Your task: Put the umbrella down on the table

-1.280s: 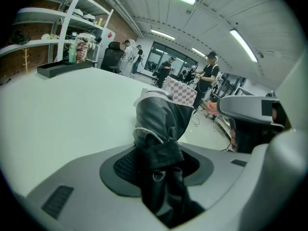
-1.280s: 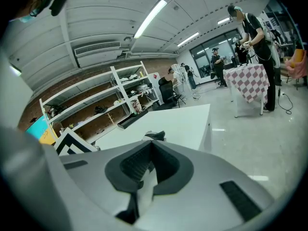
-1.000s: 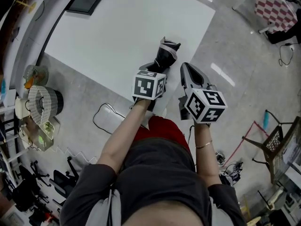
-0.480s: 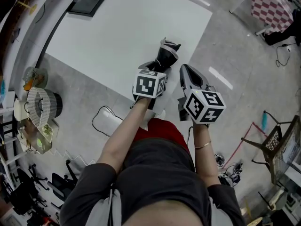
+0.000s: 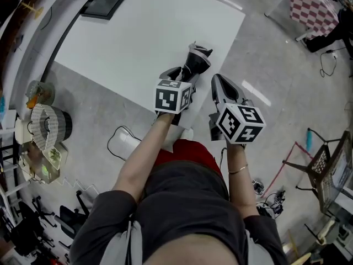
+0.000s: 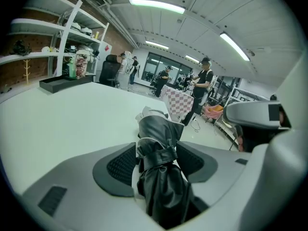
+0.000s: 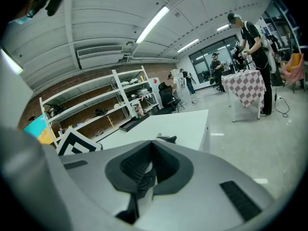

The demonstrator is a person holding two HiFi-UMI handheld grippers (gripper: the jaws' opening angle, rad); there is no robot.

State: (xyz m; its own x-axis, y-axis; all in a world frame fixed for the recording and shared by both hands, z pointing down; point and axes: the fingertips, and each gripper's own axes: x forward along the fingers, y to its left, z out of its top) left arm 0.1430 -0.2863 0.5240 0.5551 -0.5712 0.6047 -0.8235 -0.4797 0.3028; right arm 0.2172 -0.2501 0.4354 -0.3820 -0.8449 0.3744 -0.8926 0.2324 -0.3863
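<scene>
Black and strapped shut, the umbrella (image 5: 196, 64) appears to lie on the white table (image 5: 138, 32) close to its near edge. Its near end sits between the jaws of the left gripper (image 6: 156, 150), which have just been opening and now stand wide, pads not pressing. The right gripper (image 7: 150, 148), jaws together, hangs just beside. Judged: placement effectively done; the left gripper remains to be drawn clear.
</scene>
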